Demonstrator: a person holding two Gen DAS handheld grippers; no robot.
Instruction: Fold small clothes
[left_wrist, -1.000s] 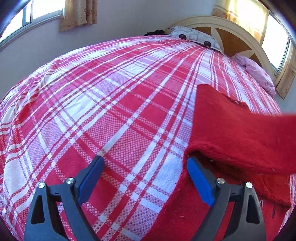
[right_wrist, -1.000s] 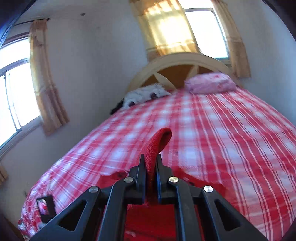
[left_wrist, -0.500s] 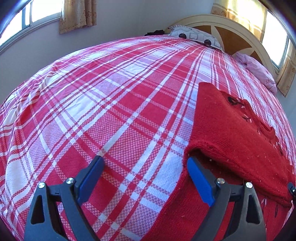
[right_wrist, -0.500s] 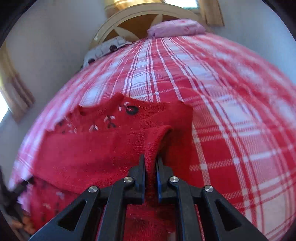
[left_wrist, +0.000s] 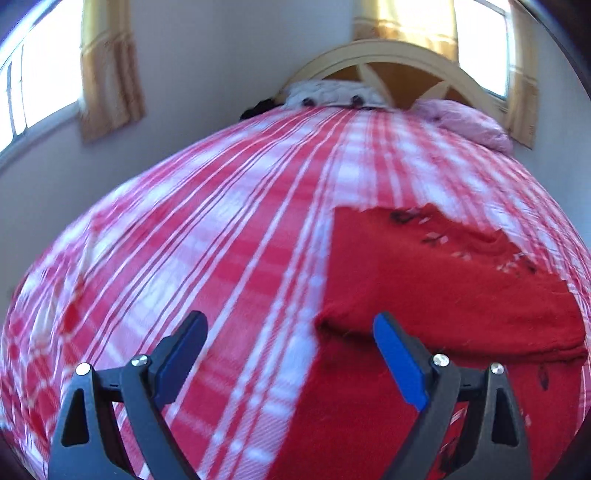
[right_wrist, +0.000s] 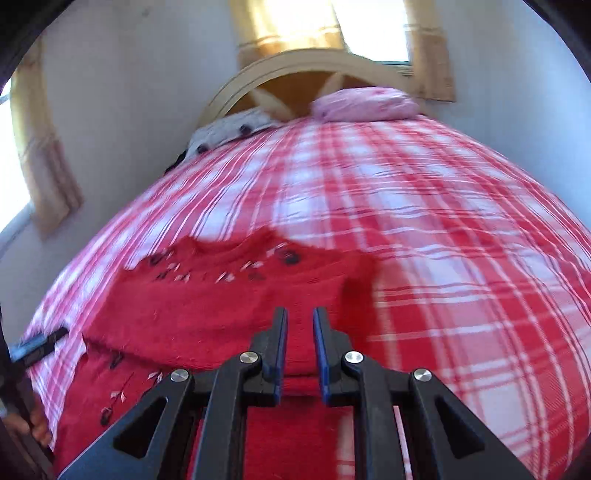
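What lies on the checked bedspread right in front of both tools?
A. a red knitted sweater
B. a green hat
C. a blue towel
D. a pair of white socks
A: a red sweater with small dark and pale stitched motifs lies partly folded on the bedspread.

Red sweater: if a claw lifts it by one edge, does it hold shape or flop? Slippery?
Probably floppy: the sweater lies limp, one layer folded over another, its edges following the bedspread. Likely not slippery, since the knit looks fuzzy and should catch on pads. Seems light for its size; it lies thin and flat.
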